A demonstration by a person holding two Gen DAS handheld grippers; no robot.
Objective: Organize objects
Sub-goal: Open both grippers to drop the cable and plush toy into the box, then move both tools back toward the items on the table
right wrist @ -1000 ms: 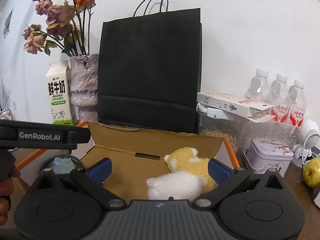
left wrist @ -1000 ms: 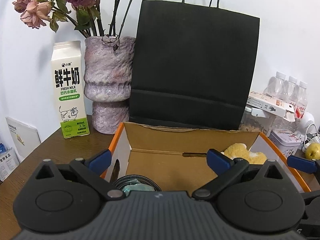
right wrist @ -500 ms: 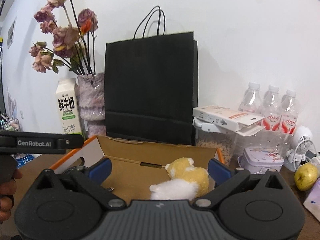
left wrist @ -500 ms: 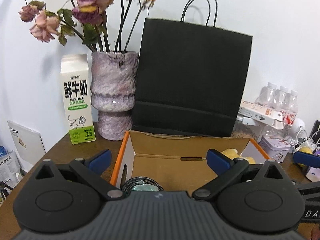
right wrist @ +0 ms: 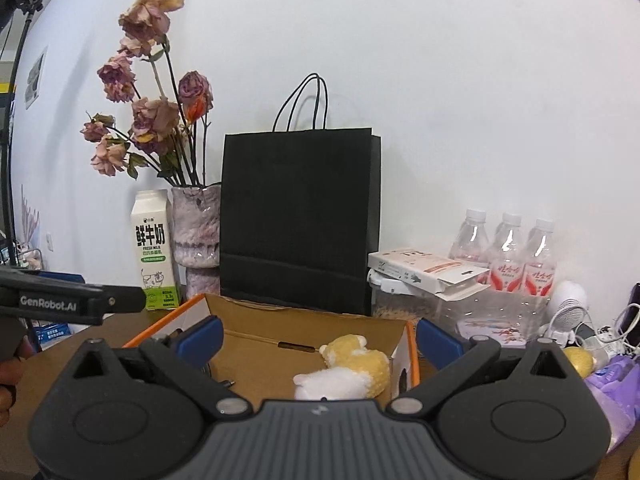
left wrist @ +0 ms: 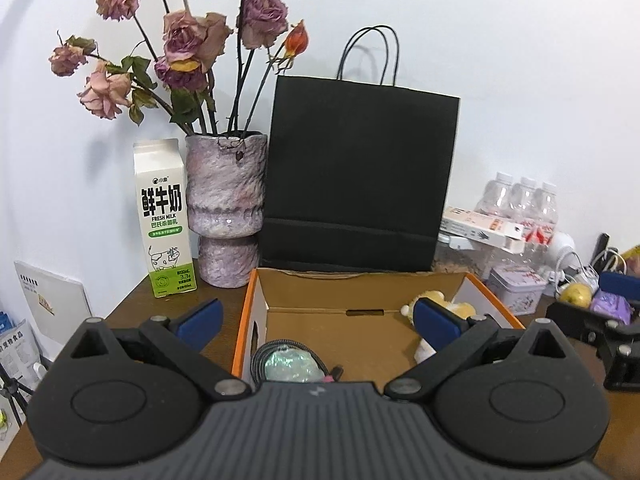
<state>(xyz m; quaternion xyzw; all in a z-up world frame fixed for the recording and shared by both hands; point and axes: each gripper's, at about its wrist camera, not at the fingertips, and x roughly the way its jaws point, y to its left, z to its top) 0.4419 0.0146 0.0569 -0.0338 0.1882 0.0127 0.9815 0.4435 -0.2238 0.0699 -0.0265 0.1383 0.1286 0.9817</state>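
Start from the left gripper (left wrist: 316,322), spread wide and holding nothing, poised over the near edge of the cardboard box (left wrist: 244,320); treat the right gripper (right wrist: 319,336) the same way, released and empty, facing the box from its near right corner. Count what already lies inside: a coiled cable (left wrist: 260,360) with a crinkly green wrapper (left wrist: 292,364) in the near left corner, and a yellow-and-white plush toy (right wrist: 352,364) against the right wall. Judge the step in hand as choosing the next loose thing for the box (most likely the yellow fruit (left wrist: 576,294) or the purple pack (right wrist: 616,376) near the right edge of the table, though nothing here settles which). Take that with the right gripper, since both sit on its side. Swing wide of the small tin (left wrist: 516,286) and the water bottles (right wrist: 508,248) beside it, and mind the white cables tangled near the fruit. Close gently on the fruit across its widest part, as round and probably smooth enough to squirt out. Lift clear of the orange rim before crossing it, then set down in the bare middle of the box floor, between cable and toy, not on top of either. Hold the left gripper back from the box mouth to leave room. Leave the milk carton (left wrist: 164,220), the vase (left wrist: 226,200) and the black paper bag (left wrist: 360,172) along the far edge of the table alone; tall and easy to tip.
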